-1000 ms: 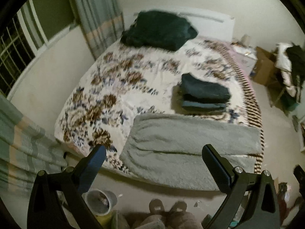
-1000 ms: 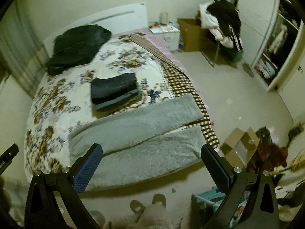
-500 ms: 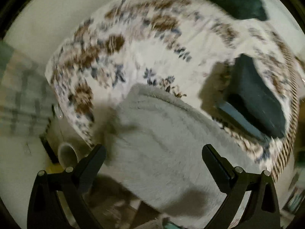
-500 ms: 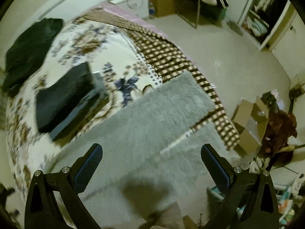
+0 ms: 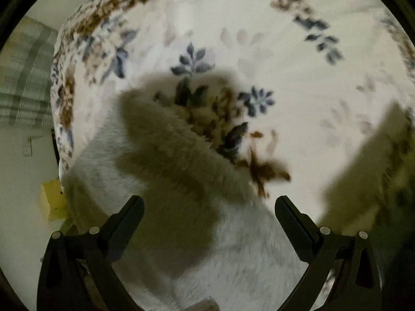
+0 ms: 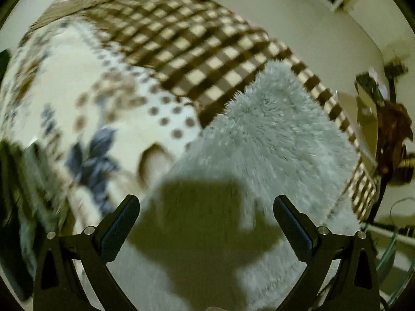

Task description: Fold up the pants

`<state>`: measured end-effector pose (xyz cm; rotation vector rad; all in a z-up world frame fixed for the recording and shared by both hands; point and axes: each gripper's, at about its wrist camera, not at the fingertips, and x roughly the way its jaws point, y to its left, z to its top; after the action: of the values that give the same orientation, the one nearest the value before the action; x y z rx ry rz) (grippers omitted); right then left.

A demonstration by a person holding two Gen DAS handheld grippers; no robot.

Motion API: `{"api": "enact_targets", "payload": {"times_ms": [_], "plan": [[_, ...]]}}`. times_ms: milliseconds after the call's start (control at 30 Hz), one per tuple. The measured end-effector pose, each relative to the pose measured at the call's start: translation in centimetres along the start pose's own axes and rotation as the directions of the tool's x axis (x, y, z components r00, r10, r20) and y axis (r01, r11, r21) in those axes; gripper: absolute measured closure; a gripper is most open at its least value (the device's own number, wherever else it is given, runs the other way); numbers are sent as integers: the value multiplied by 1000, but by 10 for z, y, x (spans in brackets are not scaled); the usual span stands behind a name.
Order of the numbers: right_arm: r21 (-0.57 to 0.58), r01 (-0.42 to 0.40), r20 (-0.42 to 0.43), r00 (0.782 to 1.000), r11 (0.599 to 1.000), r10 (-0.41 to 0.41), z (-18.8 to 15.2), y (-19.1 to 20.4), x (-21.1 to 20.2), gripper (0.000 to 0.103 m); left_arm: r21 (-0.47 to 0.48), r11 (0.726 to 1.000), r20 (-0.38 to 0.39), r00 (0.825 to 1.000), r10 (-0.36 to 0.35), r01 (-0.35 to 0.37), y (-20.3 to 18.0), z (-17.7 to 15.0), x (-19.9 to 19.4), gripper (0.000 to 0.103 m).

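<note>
- Grey, fluffy fleece pants (image 5: 233,259) lie flat on the near part of the bed, and we see them from both wrist cameras.
- We hold the left gripper (image 5: 208,223) low over one end of the pants, its two black fingers (image 5: 124,225) spread wide with nothing between them.
- From this camera, the rounded end of the pants rests on a cream bedspread with brown and blue flowers (image 5: 259,39), and the gripper's shadow falls across the fleece.
- Beyond the bed's left edge we make out a pale green checked curtain (image 5: 23,77) and a small yellow object (image 5: 53,202) down by the floor; it is too blurred to name.
- We hold the right gripper (image 6: 206,220) over the other end of the pants (image 6: 272,140), its black fingers with blue textured pads (image 6: 118,230) also spread wide and gripping nothing.
- Its shadow lies dark on the fleece just ahead of the fingertips.
- From the right wrist, the far end of the pants reaches onto a brown and cream checked blanket (image 6: 181,44) that runs along the bed's edge.
- Left of the pants the bedspread (image 6: 90,64) shows brown dots and a blue flower.
- Past the bed's edge lies pale floor (image 6: 298,18), with blurred clutter at the right margin.
</note>
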<state>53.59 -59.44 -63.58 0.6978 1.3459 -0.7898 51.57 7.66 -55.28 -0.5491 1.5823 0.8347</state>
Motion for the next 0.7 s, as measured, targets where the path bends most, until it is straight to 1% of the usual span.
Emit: {"api": "enact_targets", "payload": {"times_ms": [33,167,233,267,333,367,400,433,467,500,533,567,600,667,700], "plan": [[16,2,-15,1000,1000,-1,7,-1,10,0,-9,1000,-13,1000,2,-2,-2,3,8,0],[2,69,-26,997,998,-69,25,9,41,0,-36,999,-65,998,21,-24,-7,9,37,0],[12,73,-46,996,997,-72,31,14,55,1,-35,999,-69,997,37,-39,-10,9,44,0],[18,76,-52,996,997,-75,31,15,58,2,-32,999,-61,997,39,-41,-11,8,45,2],[32,72,-57,996,997,-71,35,18,64,7,-22,999,-35,999,22,-23,-13,8,43,16],[39,68,-57,996,997,-66,38,17,66,12,-15,1000,-14,1000,1,-1,-14,7,38,36],[36,69,-48,997,997,-67,39,18,66,19,-11,1000,1,1000,-12,12,-15,7,33,59],[17,78,-33,996,997,-77,40,17,63,24,-2,999,25,999,-33,33,-15,6,27,74],[-18,94,-20,995,995,-94,41,16,58,38,6,999,41,999,-36,36,-14,6,21,92],[-52,101,-13,995,994,-102,42,18,57,55,8,999,55,997,-49,49,-12,6,14,92],[-73,104,-12,994,992,-105,42,19,55,63,8,997,67,995,-74,73,-9,5,9,94],[-86,104,-10,994,991,-105,41,18,52,76,8,996,75,993,-91,90,-4,5,3,97],[-93,92,-6,996,991,-93,41,16,49,87,4,993,80,990,-118,118,2,4,-3,97],[-94,64,8,998,994,-64,39,11,36,92,-1,984,92,980,-176,177,17,1,-17,97],[-99,49,20,999,994,-48,35,7,22,94,-3,979,94,975,-202,204,24,-1,-24,97]]}}
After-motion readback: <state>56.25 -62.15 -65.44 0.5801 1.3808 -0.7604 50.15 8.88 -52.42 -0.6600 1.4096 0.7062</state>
